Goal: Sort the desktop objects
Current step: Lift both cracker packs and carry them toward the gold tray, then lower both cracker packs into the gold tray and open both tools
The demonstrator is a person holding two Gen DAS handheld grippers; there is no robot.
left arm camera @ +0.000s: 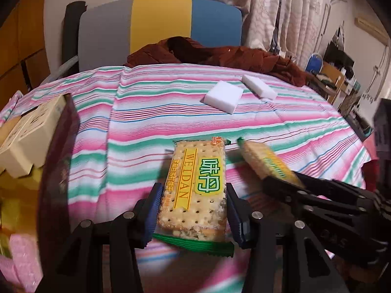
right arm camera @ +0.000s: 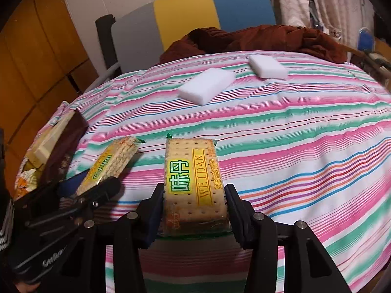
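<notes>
My left gripper [left arm camera: 194,190] is shut on a Weidan cracker packet [left arm camera: 198,171], green-edged with a yellow label, held lengthwise over the striped tablecloth. My right gripper [right arm camera: 194,190] is shut on a second, identical cracker packet [right arm camera: 193,171]. Each view shows the other gripper beside it: the right gripper [left arm camera: 281,180] with its packet [left arm camera: 264,161], the left gripper [right arm camera: 92,183] with its packet [right arm camera: 112,158]. Two white sponge blocks [left arm camera: 223,96] [left arm camera: 259,86] lie farther back on the cloth; the right wrist view shows them as a near sponge [right arm camera: 206,85] and a far sponge [right arm camera: 267,67].
A dark maroon box [left arm camera: 58,146] [right arm camera: 66,144] stands at the table's left edge, holding a cream power strip [left arm camera: 29,131] and snack packets. A brown-red jacket [left arm camera: 220,53] lies at the far edge before a grey, yellow and blue chair [left arm camera: 158,24]. Furniture crowds the right.
</notes>
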